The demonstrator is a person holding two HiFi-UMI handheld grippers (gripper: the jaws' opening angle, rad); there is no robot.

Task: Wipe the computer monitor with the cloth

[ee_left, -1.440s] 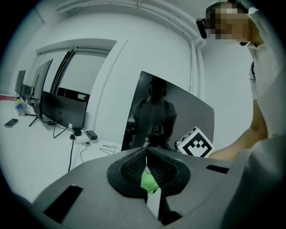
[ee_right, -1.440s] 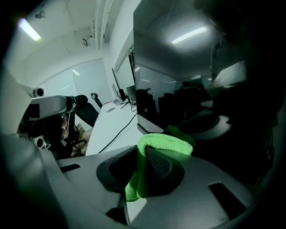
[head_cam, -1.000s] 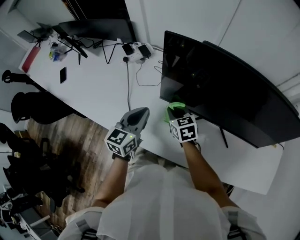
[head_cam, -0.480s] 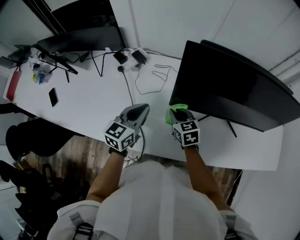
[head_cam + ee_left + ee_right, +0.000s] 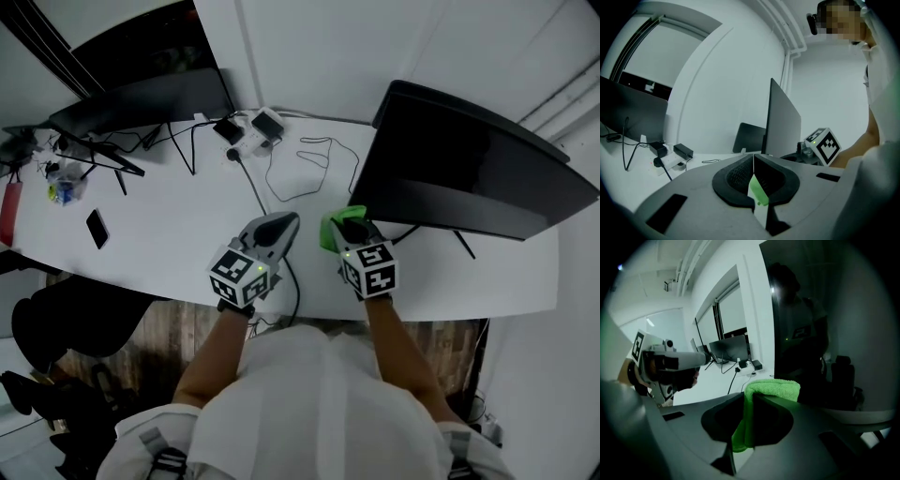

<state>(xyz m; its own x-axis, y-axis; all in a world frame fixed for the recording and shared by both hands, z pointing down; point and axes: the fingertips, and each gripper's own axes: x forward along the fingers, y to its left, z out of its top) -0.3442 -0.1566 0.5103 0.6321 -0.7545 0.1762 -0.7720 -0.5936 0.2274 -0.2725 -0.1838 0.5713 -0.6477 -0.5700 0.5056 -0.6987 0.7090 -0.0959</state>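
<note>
1. Head view is showing a person standing at the white desk (image 5: pixel 159 211), with the right gripper (image 5: pixel 349 225) reaching toward the lower left corner of the dark computer monitor (image 5: pixel 469 169). It is carrying the green cloth (image 5: pixel 329 232) there, just in front of that corner.
2. The right gripper view is showing its jaws pressing together on a fold of the cloth. A thick bunch is sticking up past the tips, close to the screen.
3. The left gripper (image 5: pixel 281 225) is hovering over the desk's front edge, just beside the right one. Its jaws are sitting closed against each other and gripping nothing I can make out. A thin green sliver is showing low in the seam, and I cannot say what it is.
4. I am judging the wiping to be at or near one end of a pass. The cloth is in hand and at the corner, while the rest of the wide panel is lying well off to the right. Most of the screen is probably waiting to be covered.
5. Whether the cloth is actually touching the glass is staying hidden, since the gripper is blocking the contact spot from above.
6. The screen is giving back only dim reflections, so no dust, streaks or wiped track are showing to prove what is done.
</note>
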